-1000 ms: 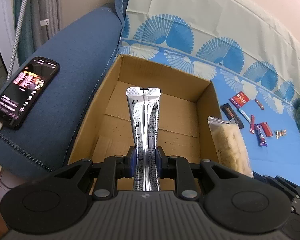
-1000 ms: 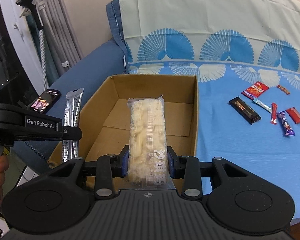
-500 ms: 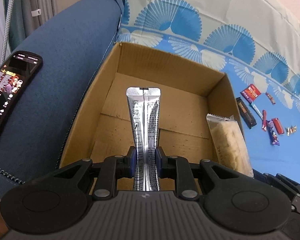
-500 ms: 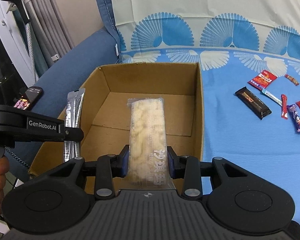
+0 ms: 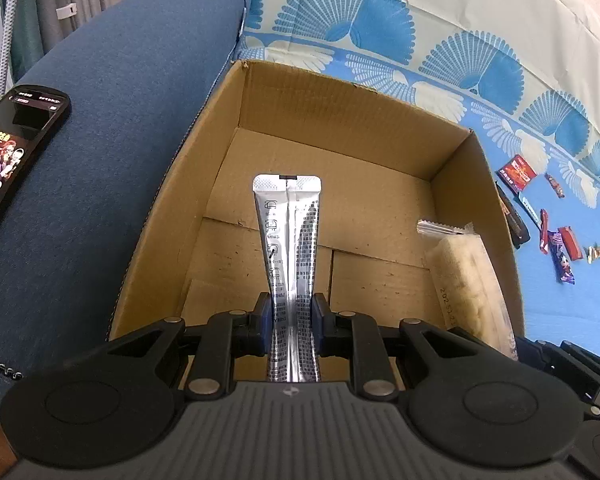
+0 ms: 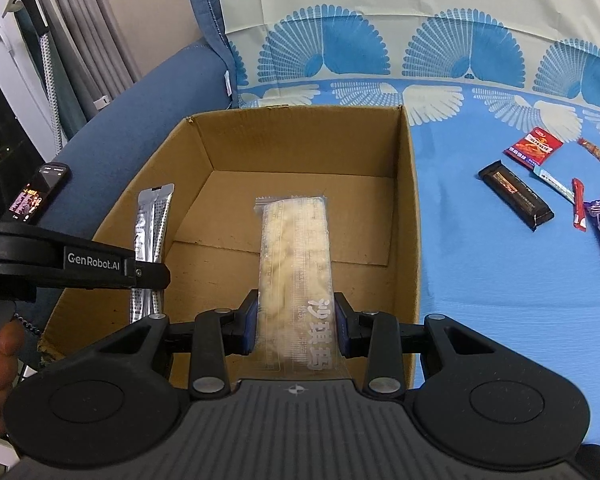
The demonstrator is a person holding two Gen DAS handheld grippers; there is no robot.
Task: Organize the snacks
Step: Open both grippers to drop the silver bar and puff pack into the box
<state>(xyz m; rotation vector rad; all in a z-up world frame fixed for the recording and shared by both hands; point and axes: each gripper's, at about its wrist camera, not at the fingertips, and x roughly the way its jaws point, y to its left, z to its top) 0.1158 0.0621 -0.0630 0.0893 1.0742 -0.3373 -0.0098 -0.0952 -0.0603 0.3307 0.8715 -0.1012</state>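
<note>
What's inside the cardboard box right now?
Nothing rests on the visible floor of the cardboard box. The silver sachet and the clear rice-snack pack hang over it, gripped. The near floor strip is hidden by the grippers.

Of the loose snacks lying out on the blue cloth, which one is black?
The long black bar, the loose snack lying nearest the cardboard box. The others are red, pale blue, brown or purple, and most are smaller.

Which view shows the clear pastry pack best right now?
Right wrist: the clear pastry pack runs full length, held by the right gripper. Left wrist shows only its edge at the right, bottom end hidden.
</note>
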